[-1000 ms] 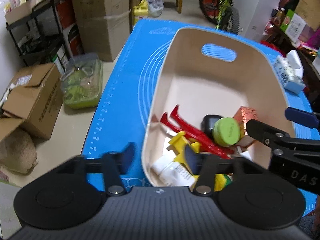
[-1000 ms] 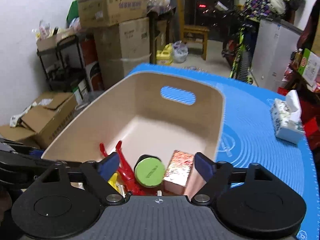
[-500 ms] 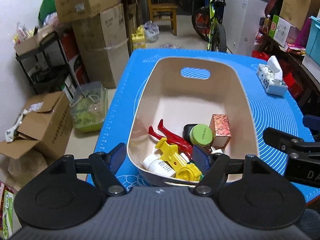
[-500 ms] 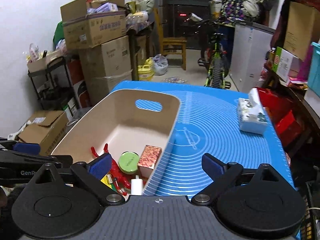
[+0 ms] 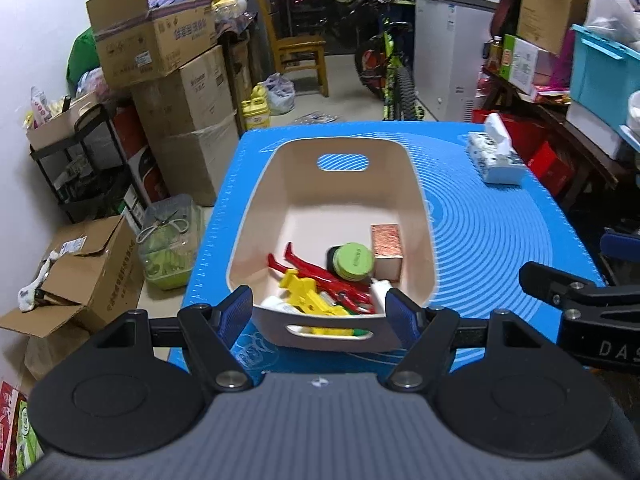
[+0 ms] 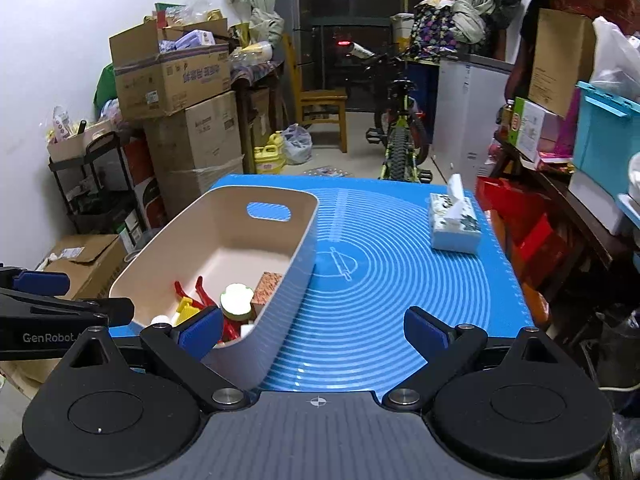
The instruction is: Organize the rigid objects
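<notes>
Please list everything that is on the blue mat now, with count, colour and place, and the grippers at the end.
bin: 1, beige, left part of the mat
mat: 1, blue with white lines, covers the table
red clip: 1, red, in the bin
yellow toy: 1, yellow, in the bin, near end
green-lidded jar: 1, green lid, in the bin
patterned box: 1, copper, beside the jar
tissue pack: 1, white, far right of the mat
left gripper: open, empty
right gripper: open, empty

A bin point(image 5: 416, 200) sits on the left part of the surface point(image 6: 400, 280), holding a jar point(image 5: 354, 261), a small box point(image 5: 386, 242) right of it, and clips point(image 5: 316, 276) left. A tissue pack point(image 6: 454, 222) lies far right.
</notes>
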